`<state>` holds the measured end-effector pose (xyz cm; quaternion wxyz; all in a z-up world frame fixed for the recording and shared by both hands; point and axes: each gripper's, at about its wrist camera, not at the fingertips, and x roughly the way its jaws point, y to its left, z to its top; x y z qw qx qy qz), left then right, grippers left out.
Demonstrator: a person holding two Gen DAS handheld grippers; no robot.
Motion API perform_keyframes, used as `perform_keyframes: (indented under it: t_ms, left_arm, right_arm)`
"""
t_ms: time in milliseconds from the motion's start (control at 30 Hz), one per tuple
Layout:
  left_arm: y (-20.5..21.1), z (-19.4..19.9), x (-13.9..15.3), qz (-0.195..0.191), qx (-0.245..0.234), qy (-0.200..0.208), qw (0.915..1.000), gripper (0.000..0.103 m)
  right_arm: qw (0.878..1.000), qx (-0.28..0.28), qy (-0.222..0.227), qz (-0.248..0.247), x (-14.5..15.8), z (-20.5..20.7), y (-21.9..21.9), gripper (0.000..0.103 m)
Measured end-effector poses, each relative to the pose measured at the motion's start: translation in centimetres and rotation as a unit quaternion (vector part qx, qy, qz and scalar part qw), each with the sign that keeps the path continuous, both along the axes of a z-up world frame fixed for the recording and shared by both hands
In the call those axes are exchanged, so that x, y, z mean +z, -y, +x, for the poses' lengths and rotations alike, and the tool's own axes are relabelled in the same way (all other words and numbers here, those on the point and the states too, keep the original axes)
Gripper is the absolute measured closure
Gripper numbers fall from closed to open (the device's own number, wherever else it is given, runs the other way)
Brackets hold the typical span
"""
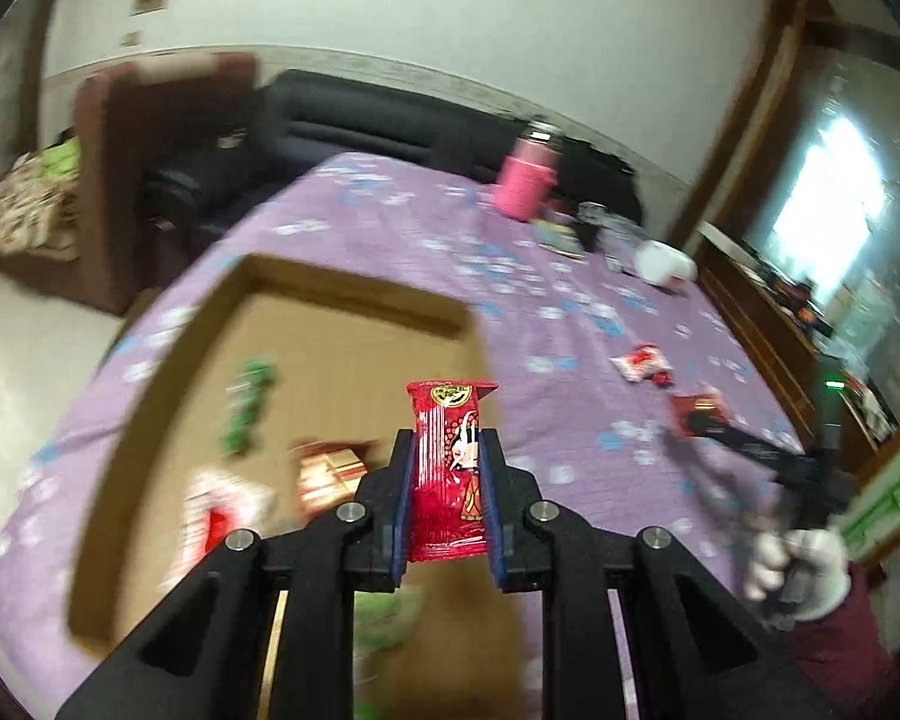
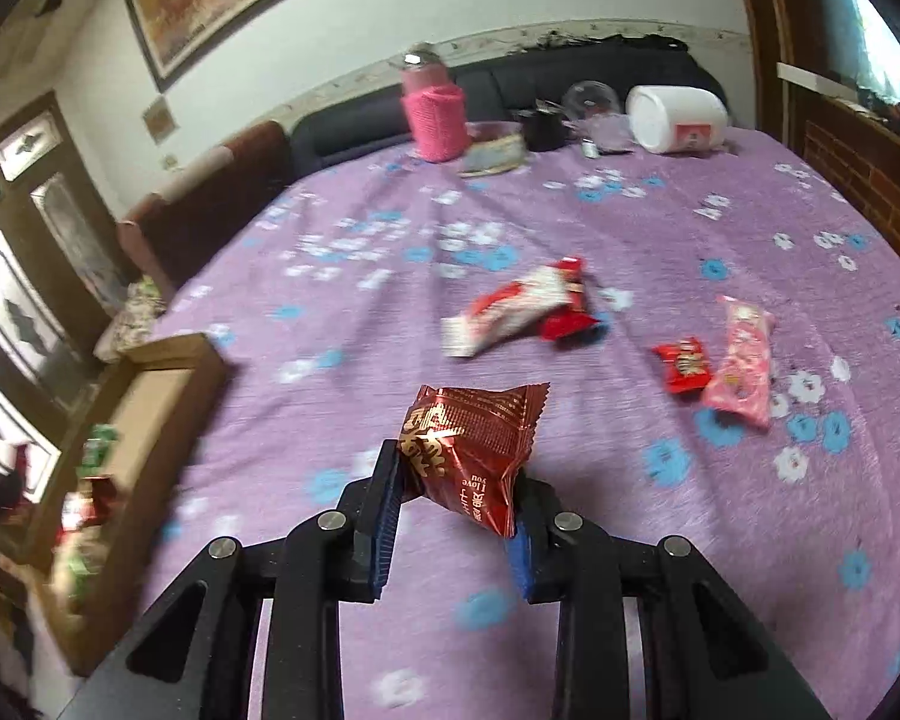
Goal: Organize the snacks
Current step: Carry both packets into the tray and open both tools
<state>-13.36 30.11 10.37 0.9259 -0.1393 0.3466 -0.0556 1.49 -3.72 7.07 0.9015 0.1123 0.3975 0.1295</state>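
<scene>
My left gripper (image 1: 448, 450) is shut on a tall red snack packet (image 1: 450, 468) and holds it upright over the right wall of an open cardboard box (image 1: 342, 300). Inside the box lie a green packet (image 1: 247, 405), a red-and-white packet (image 1: 222, 510) and a brown one (image 1: 330, 468). My right gripper (image 2: 459, 474) is shut on a dark red foil packet (image 2: 471, 450) above the purple cloth. It also shows in the left wrist view (image 1: 699, 414), far right. Loose snacks lie on the cloth: a red-and-white packet (image 2: 510, 306), a small red one (image 2: 684, 365), a pink one (image 2: 744, 360).
The round table has a purple flowered cloth (image 2: 390, 240). At its far edge stand a pink-sleeved bottle (image 2: 435, 114), a black cup (image 2: 543, 129) and a white tub on its side (image 2: 678, 117). A dark sofa (image 1: 360, 120) lies behind. The box shows at left in the right wrist view (image 2: 150, 372).
</scene>
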Motion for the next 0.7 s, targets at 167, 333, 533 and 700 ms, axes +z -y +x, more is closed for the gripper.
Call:
perform_keyframes:
  t_ms: [167,333,533,700]
  left_arm:
    - [-4.3,-1.4,-2.0,-0.011,0.058,-0.025,0.9979,0.084]
    - [-6.2,-2.0,-3.7,-0.018,0.074,-0.046,0.996,0.084]
    - [-5.5,-1.4,-3.6,-0.015,0.059,-0.042,0.9973,0.084]
    - [-5.3,1.4,-3.3,0.016,0.054,-0.052,0.9971,0.084]
  right_arm:
    - [0.998,0.054,0.014,0.009,2.7,-1.3,-4.7,0.07]
    - [0.992,0.125,0.015,0.012,3.9,-2.6,-11.1,0.069]
    - [0.981,0.192,0.014,-0.015,3.4,-3.8,-18.1,0.069]
    - [0.975,0.22,0.003,-0.039,2.3,-3.6,-22.0,0.069]
